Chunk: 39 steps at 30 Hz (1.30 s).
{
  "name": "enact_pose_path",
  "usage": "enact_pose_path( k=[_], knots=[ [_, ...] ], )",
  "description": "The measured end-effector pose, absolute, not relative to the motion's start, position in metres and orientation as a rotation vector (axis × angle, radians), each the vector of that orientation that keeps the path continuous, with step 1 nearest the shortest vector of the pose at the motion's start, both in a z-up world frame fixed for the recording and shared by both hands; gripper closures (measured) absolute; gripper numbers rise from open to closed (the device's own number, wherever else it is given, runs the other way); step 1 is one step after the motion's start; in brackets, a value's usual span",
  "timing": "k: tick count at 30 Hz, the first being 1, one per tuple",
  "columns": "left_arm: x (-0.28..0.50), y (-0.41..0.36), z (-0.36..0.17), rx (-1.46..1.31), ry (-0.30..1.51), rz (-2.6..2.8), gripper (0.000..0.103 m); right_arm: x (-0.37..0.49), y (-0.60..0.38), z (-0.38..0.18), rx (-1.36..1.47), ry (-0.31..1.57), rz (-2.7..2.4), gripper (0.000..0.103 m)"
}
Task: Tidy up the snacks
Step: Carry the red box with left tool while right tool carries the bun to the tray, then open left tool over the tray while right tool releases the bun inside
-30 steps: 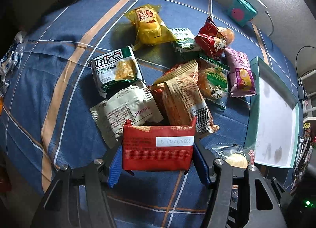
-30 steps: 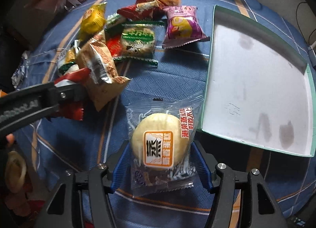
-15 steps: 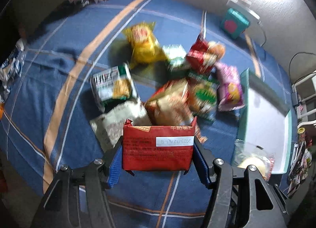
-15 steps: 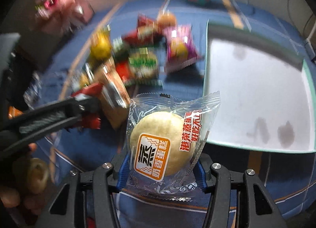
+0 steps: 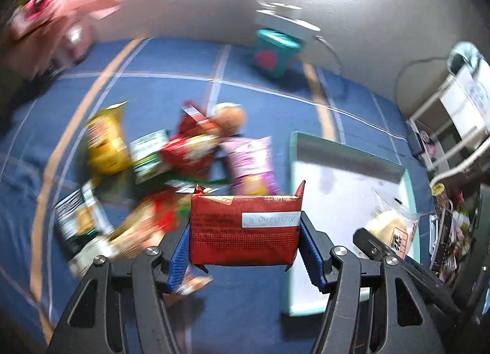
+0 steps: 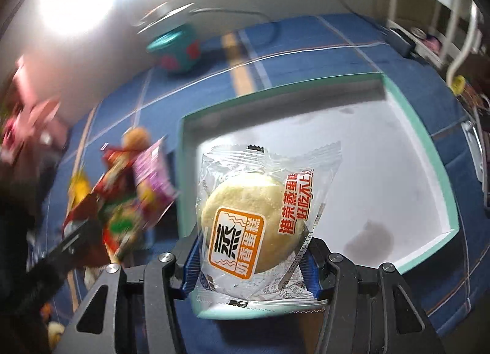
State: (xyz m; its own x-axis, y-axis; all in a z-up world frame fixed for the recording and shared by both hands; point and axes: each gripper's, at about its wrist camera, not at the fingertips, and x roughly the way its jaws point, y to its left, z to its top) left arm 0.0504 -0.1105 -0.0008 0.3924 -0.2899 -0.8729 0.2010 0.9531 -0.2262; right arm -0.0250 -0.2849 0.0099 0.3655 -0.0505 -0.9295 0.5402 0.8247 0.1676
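Red packet [image 5: 244, 231] crosswise in left tool [image 5: 244, 257], level

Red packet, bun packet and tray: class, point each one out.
Red packet [image 5: 245, 231], left wrist view, middle of its face.
Bun packet [image 6: 245, 219], right wrist view, on the bun.
Tray [image 6: 441, 170], right wrist view, right rim.

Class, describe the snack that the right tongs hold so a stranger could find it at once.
Start at the teal-rimmed tray on the blue cloth. Above its near edge, the right tongs grip a clear-wrapped cake. Unlike the foil packets, it shows a round, pale yellow cake and an orange label.
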Motion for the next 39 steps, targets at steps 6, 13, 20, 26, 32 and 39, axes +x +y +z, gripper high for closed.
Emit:
enact_pose_path(
  k=[6, 13, 20, 26, 32, 39],
  knots=[
    [0.069, -0.150, -0.011, -0.060, 1.109, -0.409, 0.038, -0.009, -0.320, 0.002, 0.520, 1.099, -0.471, 0.046],
    [0.084, -0.184, -0.025, -0.025, 1.113, -0.462, 0.038, -0.005, -0.361, -0.010, 0.551, 1.059, -0.561, 0.045],
    [0.091, -0.210, -0.043, 0.003, 1.121, -0.504, 0.038, -0.002, -0.388, -0.022, 0.560, 1.038, -0.611, 0.045],
    [0.096, -0.220, -0.049, 0.021, 1.138, -0.514, 0.036, -0.005, -0.395, -0.025, 0.568, 1.029, -0.629, 0.035],
    [0.093, -0.207, -0.028, 0.004, 1.116, -0.514, 0.035, -0.008, -0.396, -0.023, 0.595, 1.048, -0.630, 0.033],
    [0.094, -0.188, -0.019, 0.044, 1.157, -0.408, 0.031, -0.010, -0.391, -0.021, 0.598, 1.113, -0.622, 0.033]
  ],
)
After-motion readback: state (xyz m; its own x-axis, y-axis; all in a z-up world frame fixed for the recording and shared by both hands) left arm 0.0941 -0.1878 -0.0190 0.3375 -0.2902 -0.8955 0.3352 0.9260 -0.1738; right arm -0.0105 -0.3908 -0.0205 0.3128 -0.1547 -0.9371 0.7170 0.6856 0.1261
